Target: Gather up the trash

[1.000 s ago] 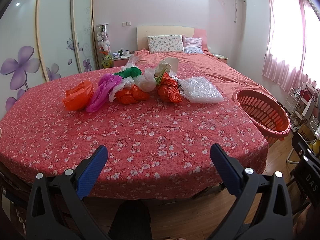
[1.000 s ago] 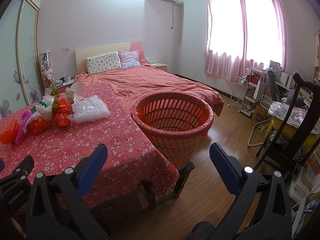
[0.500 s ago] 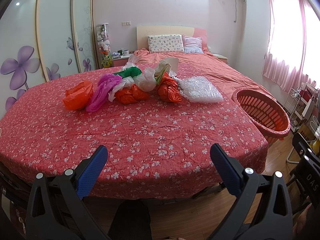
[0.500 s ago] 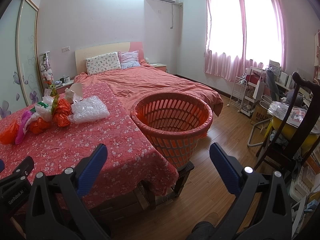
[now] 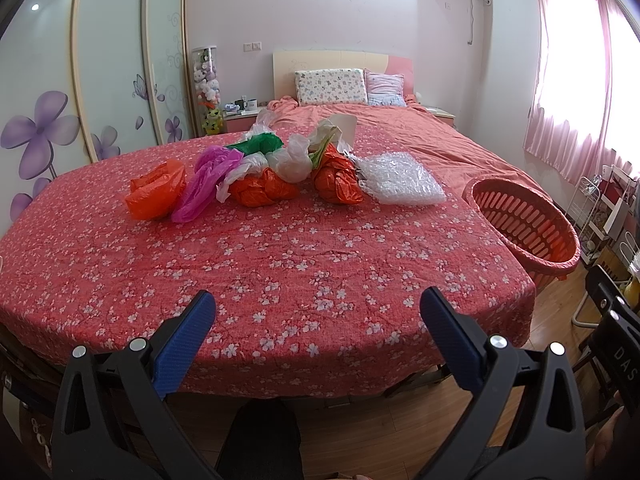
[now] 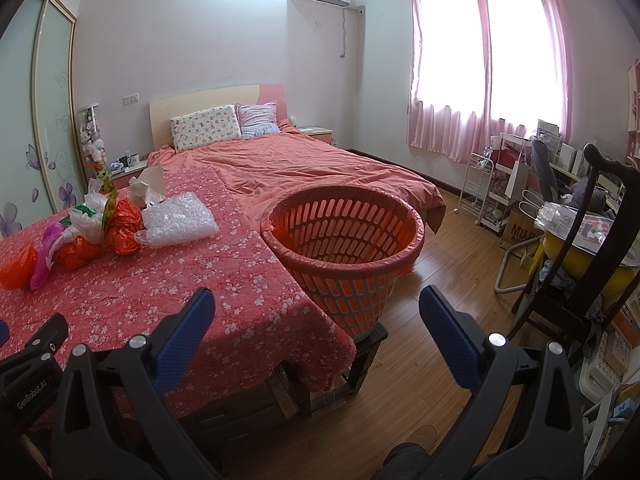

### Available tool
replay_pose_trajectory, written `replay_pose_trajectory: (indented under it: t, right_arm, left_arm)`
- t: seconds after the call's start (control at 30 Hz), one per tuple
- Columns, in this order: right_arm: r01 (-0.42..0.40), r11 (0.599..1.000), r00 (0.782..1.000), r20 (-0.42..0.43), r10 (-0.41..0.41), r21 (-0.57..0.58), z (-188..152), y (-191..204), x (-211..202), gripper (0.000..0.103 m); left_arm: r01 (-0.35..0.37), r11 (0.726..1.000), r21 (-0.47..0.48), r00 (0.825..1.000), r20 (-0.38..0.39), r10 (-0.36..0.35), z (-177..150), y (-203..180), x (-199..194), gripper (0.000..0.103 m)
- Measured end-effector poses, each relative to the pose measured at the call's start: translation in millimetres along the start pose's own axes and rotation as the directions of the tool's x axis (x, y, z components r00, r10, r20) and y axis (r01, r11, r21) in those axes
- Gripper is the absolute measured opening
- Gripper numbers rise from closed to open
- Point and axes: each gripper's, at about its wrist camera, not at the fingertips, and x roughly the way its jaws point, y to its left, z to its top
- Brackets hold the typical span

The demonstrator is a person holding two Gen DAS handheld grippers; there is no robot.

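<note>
**Trash heaped on the table, basket waiting at its corner**

At the right-hand corner of the table (image 5: pixel 304 264), just beside its edge, an orange slotted basket (image 6: pixel 344 248) stands on a low dark stool (image 6: pixel 370 340). An orange plastic liner is folded over its rim; as far as the right wrist view looks into it, nothing lies inside but the liner. The table itself is covered by a red cloth printed with small white blossoms.

The trash sits in a loose row on the far half of the table, well apart from both tools. From left to right it reads: a crumpled orange bag (image 5: pixel 156 192), a magenta bag (image 5: pixel 208 182) touching it, a second orange bag (image 5: pixel 262 190) with white plastic draped over it, a green bag (image 5: pixel 256 145) behind, a whitish translucent bag (image 5: pixel 294 160), a tightly bunched orange bag (image 5: pixel 336 182) with a green-yellow strip at its top, and a flat sheet of clear bubble wrap (image 5: pixel 400 178) nearest the basket. A tissue box (image 6: pixel 150 184) stands behind the heap.

The left tool (image 5: pixel 316 320) hangs over the near edge of the table with its blue-padded fingers spread wide, holding nothing. The right tool (image 6: pixel 316 316) is likewise spread wide and empty, pointed toward the basket above the table's corner. A bed (image 6: pixel 312 168) with a red cover lies beyond.
</note>
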Motion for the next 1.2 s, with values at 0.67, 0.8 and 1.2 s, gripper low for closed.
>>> replay_pose_trajectory:
  t: [0.67, 0.8, 1.2]
  right_arm:
    - [-0.116, 0.993, 0.991, -0.057, 0.117, 0.017, 19.3, 30.1, 39.1, 0.099]
    - [-0.180, 0.983, 0.979, -0.089, 0.182, 0.026, 34.2, 53.4, 64.8, 0.099]
    - [-0.286, 0.957, 0.932, -0.219, 0.288, 0.044, 78.6, 147.4, 183.2, 0.069]
  left_arm:
    - [-0.010, 0.994, -0.108, 1.000, -0.016, 0.008, 16.2, 39.7, 20.3, 0.101]
    - [-0.052, 0.987, -0.151, 0.999, -0.010, 0.051, 34.2, 69.3, 32.5, 0.101]
    - [-0.163, 0.956, -0.244, 0.986, 0.000, 0.168, 86.2, 159.8, 69.7, 0.101]
